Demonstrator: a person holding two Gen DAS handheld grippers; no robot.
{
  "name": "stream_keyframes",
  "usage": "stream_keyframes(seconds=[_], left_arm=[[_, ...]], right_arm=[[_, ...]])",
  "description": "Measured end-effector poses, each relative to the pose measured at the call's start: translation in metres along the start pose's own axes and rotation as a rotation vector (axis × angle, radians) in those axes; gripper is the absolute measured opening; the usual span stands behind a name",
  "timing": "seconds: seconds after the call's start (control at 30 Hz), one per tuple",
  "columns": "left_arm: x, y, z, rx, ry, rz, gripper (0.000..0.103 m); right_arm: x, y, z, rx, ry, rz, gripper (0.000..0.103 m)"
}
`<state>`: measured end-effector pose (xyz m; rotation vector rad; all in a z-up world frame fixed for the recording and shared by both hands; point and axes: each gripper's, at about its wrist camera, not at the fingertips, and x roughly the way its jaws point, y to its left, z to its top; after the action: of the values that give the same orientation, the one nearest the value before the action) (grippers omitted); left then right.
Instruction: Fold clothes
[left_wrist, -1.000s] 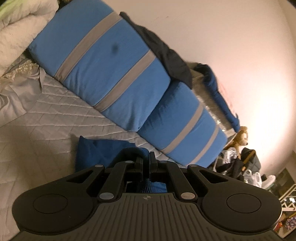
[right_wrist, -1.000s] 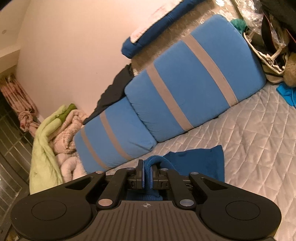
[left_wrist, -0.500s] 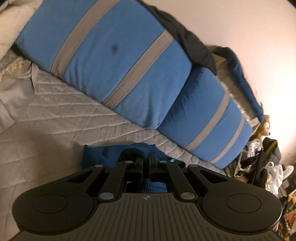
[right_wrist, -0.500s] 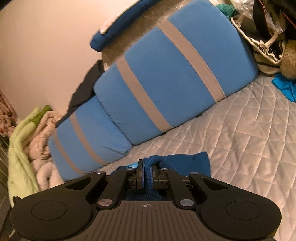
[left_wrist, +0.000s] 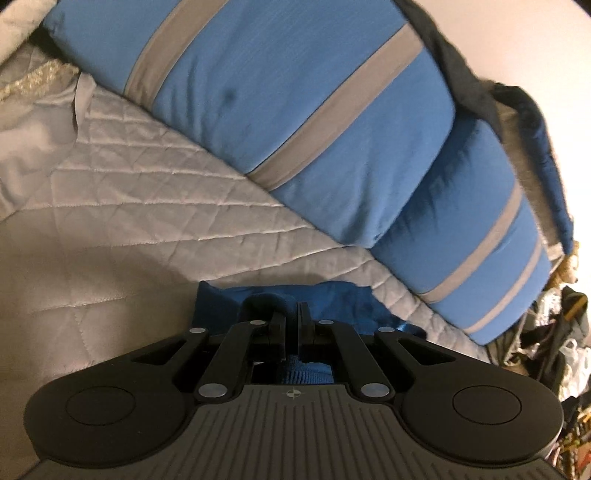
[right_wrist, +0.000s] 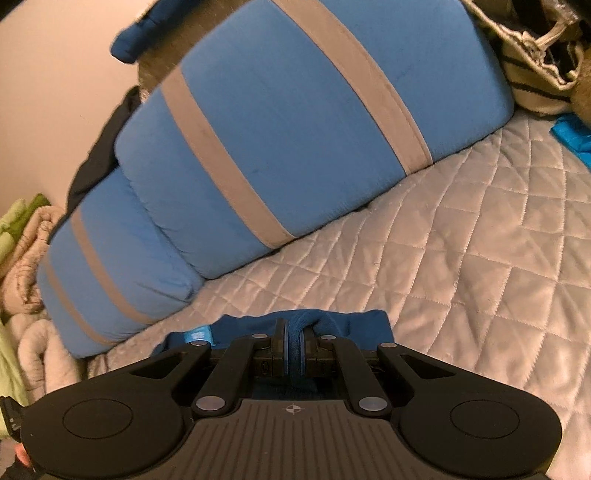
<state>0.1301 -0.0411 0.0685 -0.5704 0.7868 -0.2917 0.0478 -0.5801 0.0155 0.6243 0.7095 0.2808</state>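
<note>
Pillows (left_wrist: 295, 110) nearer, blue garment (right_wrist: 362, 325) mostly hidden

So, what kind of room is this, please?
Most likely a bedroom: a quilted bedspread, two blue pillows with grey stripes against the wall, and rolled blankets at one side.

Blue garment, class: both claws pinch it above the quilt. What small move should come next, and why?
Probably lower both claws a little further and lay the garment flat on the quilt. The left claw and right claw are each shut on a bunched edge, with bare quilt ahead.
</note>
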Motion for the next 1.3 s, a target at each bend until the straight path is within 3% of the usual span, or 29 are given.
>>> stream_keyframes(seconds=[0.23, 0.3, 0.37, 0.43, 0.5, 0.8, 0.9, 0.93, 0.97, 1.0, 1.03, 1.07, 1.3], left_arm=[[0.029, 0.021, -0.001, -0.086, 0.055, 0.025, 0.007], [0.032, 0.027, -0.002, -0.126, 0.069, 0.017, 0.01], [0.033, 0.033, -0.003, -0.17, 0.082, -0.023, 0.027], [0.029, 0.035, -0.006, -0.194, 0.081, -0.06, 0.038], [0.024, 0.033, -0.009, -0.204, 0.088, -0.08, 0.045], [0.008, 0.02, -0.032, -0.121, 0.188, -0.072, 0.049], [0.008, 0.015, -0.036, -0.084, 0.201, -0.048, 0.042], [0.008, 0.013, -0.037, -0.068, 0.212, -0.03, 0.024], [0.009, 0.011, -0.037, -0.05, 0.234, -0.017, 0.013], [0.008, 0.01, -0.036, -0.043, 0.24, -0.023, 0.011], [0.007, 0.008, -0.035, -0.037, 0.244, -0.031, 0.006], [0.006, 0.007, -0.034, -0.032, 0.248, -0.038, 0.006], [0.015, 0.015, 0.004, -0.18, 0.237, -0.138, 0.005]], right_arm=[[0.037, -0.013, -0.001, 0.006, 0.076, -0.043, 0.01], [0.043, -0.016, -0.001, 0.019, 0.103, -0.045, 0.021], [0.043, -0.019, -0.002, 0.049, 0.121, -0.006, 0.054], [0.039, -0.017, -0.003, 0.06, 0.13, 0.046, 0.07], [0.035, -0.012, -0.005, 0.053, 0.142, 0.055, 0.073], [0.014, -0.013, -0.025, 0.061, 0.217, 0.059, 0.073], [0.012, -0.01, -0.035, 0.048, 0.241, 0.056, 0.07], [0.011, -0.008, -0.037, 0.041, 0.249, 0.054, 0.065], [0.011, -0.007, -0.039, 0.031, 0.25, 0.044, 0.054], [0.012, -0.006, -0.04, 0.027, 0.251, 0.033, 0.046], [0.012, -0.006, -0.04, 0.026, 0.253, 0.022, 0.029], [0.012, -0.007, -0.039, 0.032, 0.254, 0.026, 0.019], [0.016, -0.007, -0.009, 0.097, 0.256, 0.082, 0.013]])
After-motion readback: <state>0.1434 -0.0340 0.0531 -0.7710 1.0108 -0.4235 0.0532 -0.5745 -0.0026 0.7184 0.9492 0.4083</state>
